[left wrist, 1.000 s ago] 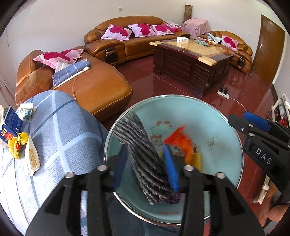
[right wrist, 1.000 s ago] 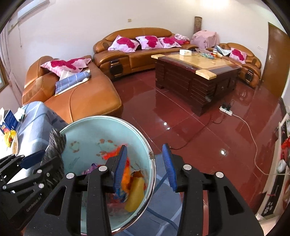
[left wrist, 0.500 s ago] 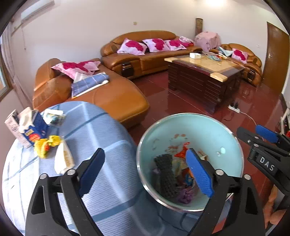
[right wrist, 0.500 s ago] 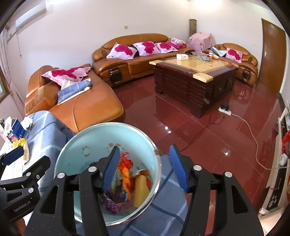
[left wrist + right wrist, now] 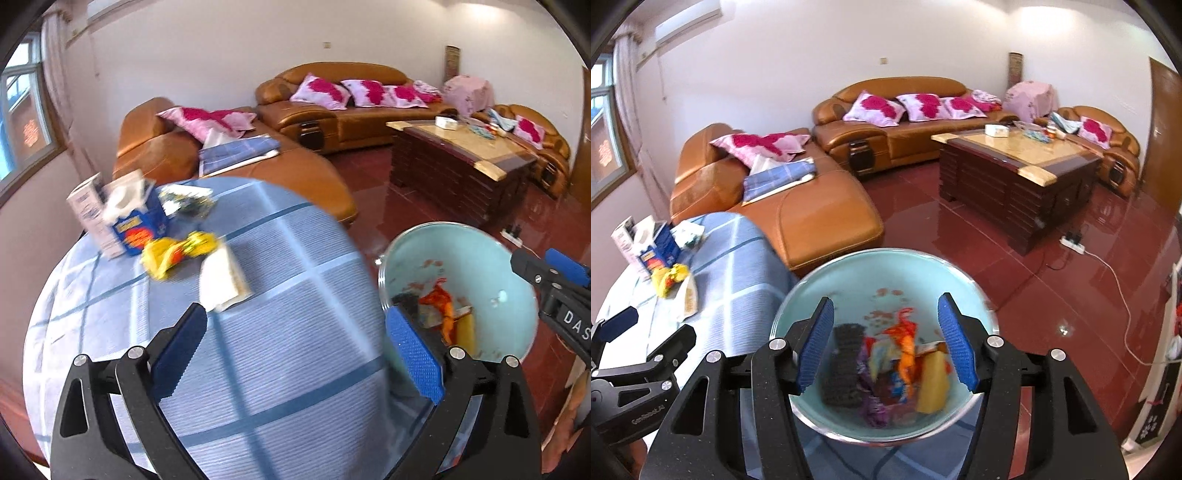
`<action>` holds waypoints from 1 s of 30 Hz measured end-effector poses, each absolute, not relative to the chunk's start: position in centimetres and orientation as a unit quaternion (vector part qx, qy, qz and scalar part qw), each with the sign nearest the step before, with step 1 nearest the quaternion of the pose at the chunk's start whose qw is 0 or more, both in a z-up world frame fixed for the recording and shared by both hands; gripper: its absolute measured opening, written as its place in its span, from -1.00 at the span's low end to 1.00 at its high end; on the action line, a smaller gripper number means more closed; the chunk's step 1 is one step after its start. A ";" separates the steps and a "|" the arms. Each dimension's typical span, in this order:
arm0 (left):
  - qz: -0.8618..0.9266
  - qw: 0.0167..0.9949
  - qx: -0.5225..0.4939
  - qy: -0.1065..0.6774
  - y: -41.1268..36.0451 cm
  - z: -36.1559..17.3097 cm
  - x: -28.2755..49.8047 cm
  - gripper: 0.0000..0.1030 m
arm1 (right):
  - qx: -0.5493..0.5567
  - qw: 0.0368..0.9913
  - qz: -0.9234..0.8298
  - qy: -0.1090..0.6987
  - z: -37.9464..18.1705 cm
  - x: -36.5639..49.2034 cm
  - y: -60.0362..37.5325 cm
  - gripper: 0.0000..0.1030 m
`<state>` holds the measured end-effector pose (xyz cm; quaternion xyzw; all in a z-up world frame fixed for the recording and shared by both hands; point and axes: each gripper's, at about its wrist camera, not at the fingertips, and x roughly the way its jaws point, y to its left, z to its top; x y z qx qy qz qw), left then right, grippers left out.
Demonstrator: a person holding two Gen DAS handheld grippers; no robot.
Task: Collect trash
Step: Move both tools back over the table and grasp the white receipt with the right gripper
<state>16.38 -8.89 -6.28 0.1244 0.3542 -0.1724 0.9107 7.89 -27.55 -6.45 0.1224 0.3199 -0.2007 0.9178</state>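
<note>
A pale-blue bin [image 5: 875, 277] with a metal rim stands beside the cloth-covered table [image 5: 280, 343]. Inside lie a grey knitted piece [image 5: 844, 365], an orange wrapper [image 5: 905, 343] and a yellow packet [image 5: 932, 384]. My right gripper [image 5: 886, 306] hovers open above the bin's mouth, with nothing between its pads. My left gripper [image 5: 295, 321] is over the table, left of the bin [image 5: 498, 266]; its jaws are opening wide and are empty. Ahead of it on the cloth lie a white paper packet [image 5: 223, 280], a yellow wrapper [image 5: 177, 251] and a blue box [image 5: 136, 221].
A crumpled wrapper [image 5: 188, 199] lies behind the blue box. Brown leather sofas [image 5: 812, 214] stand beyond the table, and a dark wooden coffee table [image 5: 1015, 173] sits on the red tiled floor. A power strip and cable [image 5: 1075, 240] trail across the floor at the right.
My left gripper let the grey knitted piece drop into the bin, spread wide and swung left over the table. My right gripper widened its jaws and shifted over the bin's mouth.
</note>
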 end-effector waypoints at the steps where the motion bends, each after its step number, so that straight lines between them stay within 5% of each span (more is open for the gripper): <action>1: -0.169 0.911 0.123 0.355 -8.4 -6.3 16.4 0.86 | 0.120 0.919 -0.196 0.320 -6.5 8.1 -27.0 0.14; 30: 0.017 0.920 0.040 0.390 11.6 -8.2 21.7 0.86 | 0.070 0.916 -0.047 0.392 -9.1 20.1 -12.6 0.10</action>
